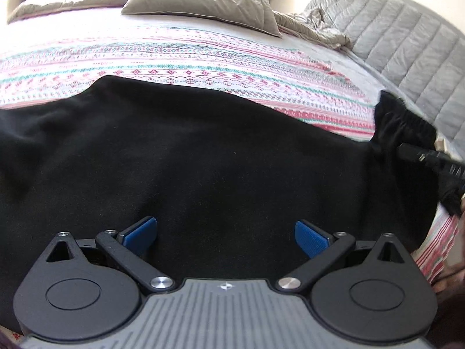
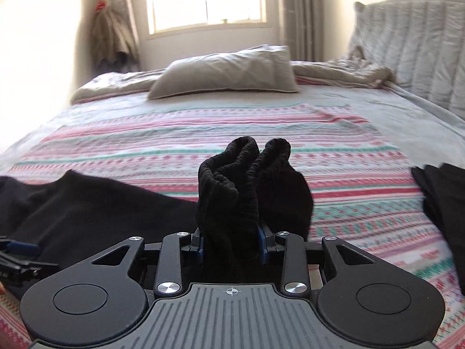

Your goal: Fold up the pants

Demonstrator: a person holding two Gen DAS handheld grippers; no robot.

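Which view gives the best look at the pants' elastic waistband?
The right wrist view: the bunched waistband stands clamped in the right gripper, ribbing visible. The left wrist view shows it only small at the right edge, beyond the spread pants.

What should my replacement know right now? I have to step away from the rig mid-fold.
Left claw: open, empty, just above the spread pants.
Right claw: shut on the bunched waistband, lifted off the blanket.
Pants: most of the fabric lies flat on the blanket; only the waistband end is raised.
Done: waistband end gripped.
Left: carry the waistband over to make the fold, probably using the left claw to pin or grip the fabric, then smooth flat.
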